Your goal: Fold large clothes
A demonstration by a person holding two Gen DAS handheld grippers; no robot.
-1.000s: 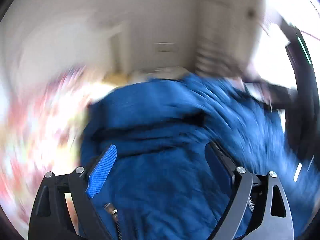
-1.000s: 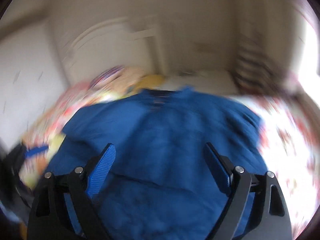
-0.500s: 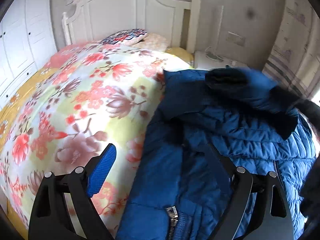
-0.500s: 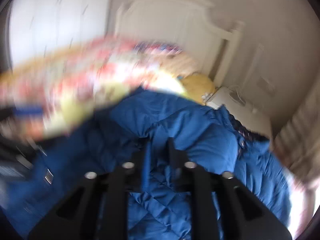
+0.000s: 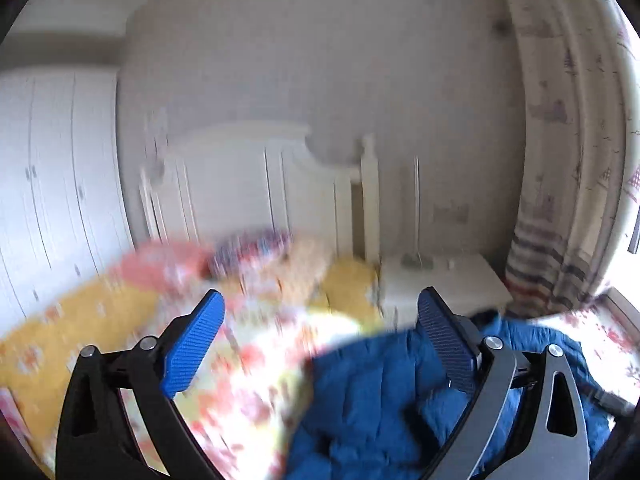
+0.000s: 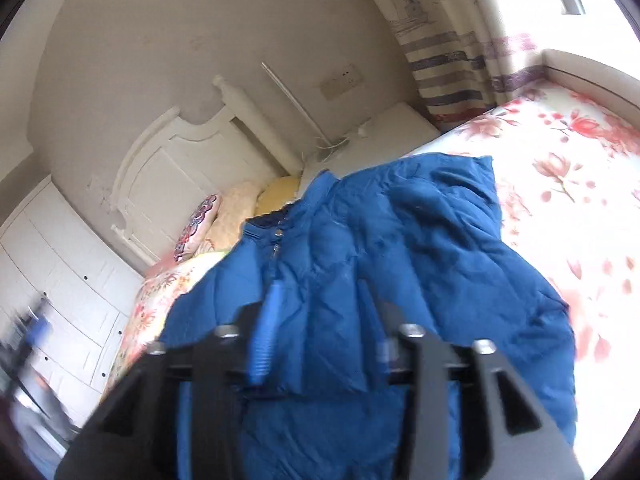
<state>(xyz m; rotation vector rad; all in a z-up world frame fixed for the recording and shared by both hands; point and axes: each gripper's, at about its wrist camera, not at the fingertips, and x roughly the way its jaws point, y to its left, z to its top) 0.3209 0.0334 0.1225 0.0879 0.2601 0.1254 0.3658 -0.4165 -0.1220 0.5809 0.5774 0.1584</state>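
A blue quilted jacket (image 6: pixel 420 264) lies spread on the floral bedcover (image 6: pixel 580 184), its collar (image 6: pixel 276 224) toward the headboard. My right gripper (image 6: pixel 322 332) hangs low over the jacket's near part. Its jaws are opening, and jacket fabric lies between the parted fingers without being pressed. In the blurred left wrist view my left gripper (image 5: pixel 320 340) is raised above the bed. Its jaws are opening wide and hold nothing. There the jacket (image 5: pixel 380 400) sits at the lower right, partly behind the right finger (image 5: pixel 444 344).
A white headboard (image 6: pixel 180 168) with pillows (image 6: pixel 198 228) closes the far end of the bed. A white nightstand (image 6: pixel 392 128) and a striped curtain (image 6: pixel 452 68) stand beside it. White wardrobe doors (image 5: pixel 52 184) run along the left.
My left gripper has lifted off the jacket and tipped up toward the headboard. My right gripper closed over the jacket half a second ago, and has since rolled and parted its fingers.
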